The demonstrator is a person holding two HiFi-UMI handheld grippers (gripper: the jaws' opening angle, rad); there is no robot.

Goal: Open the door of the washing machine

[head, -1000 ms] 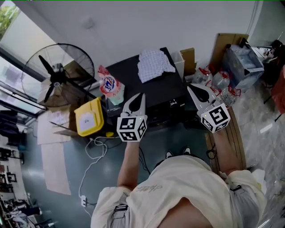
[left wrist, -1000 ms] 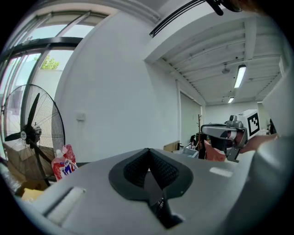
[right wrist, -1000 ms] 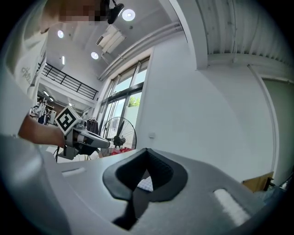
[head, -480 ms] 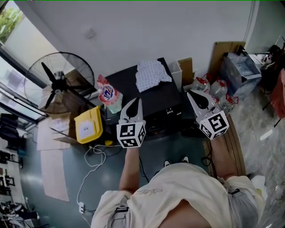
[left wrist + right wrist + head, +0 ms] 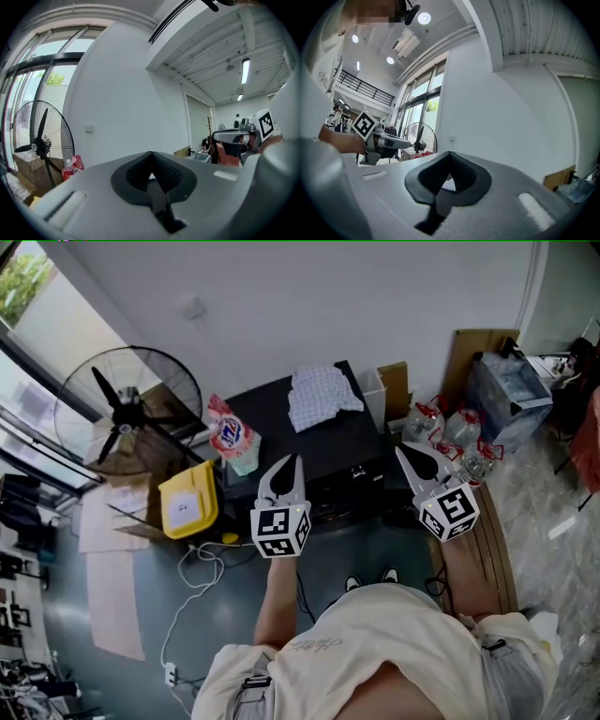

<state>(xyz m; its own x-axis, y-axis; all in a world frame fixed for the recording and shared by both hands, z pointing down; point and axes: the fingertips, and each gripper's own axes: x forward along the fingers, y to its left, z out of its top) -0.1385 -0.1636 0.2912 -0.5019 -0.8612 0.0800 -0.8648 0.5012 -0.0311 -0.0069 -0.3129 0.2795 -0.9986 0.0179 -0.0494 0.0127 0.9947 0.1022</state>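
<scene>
**A:** Where is the washing machine?

**B:** The washing machine (image 5: 328, 442) is the black box against the white wall, in the middle of the head view and in front of the person's feet. A checked cloth (image 5: 322, 396) lies crumpled on its top, near the back edge. From above I see only the top and a strip of the front, so I cannot tell how the door stands.

**A:** And the two claws?

**B:** Both are in the air in front of the machine, and neither touches it. The left gripper (image 5: 296, 459) is over the front left corner and the right gripper (image 5: 400, 450) is just off the front right corner. They are well apart from each other.

**A:** Are they holding something?

**B:** No. In the left gripper view the two jaws meet at their tips, with nothing between them. The right gripper view shows the same: the tips are together and empty. Through the small hollow behind the right tips a piece of the checked cloth is visible, but it is far behind them.

**A:** What stands around the machine?

**B:** Just beside its left side there is a red and white bag (image 5: 232, 435), and nearer to the person a yellow container (image 5: 187, 505). A big black fan (image 5: 127, 409) stands further left, by the window. A white cable (image 5: 192, 568) runs over the floor. On the right are a white bin (image 5: 373, 390), some plastic bottles (image 5: 441, 423) and a sheet of cardboard (image 5: 478, 343) that leans on the wall.
</scene>
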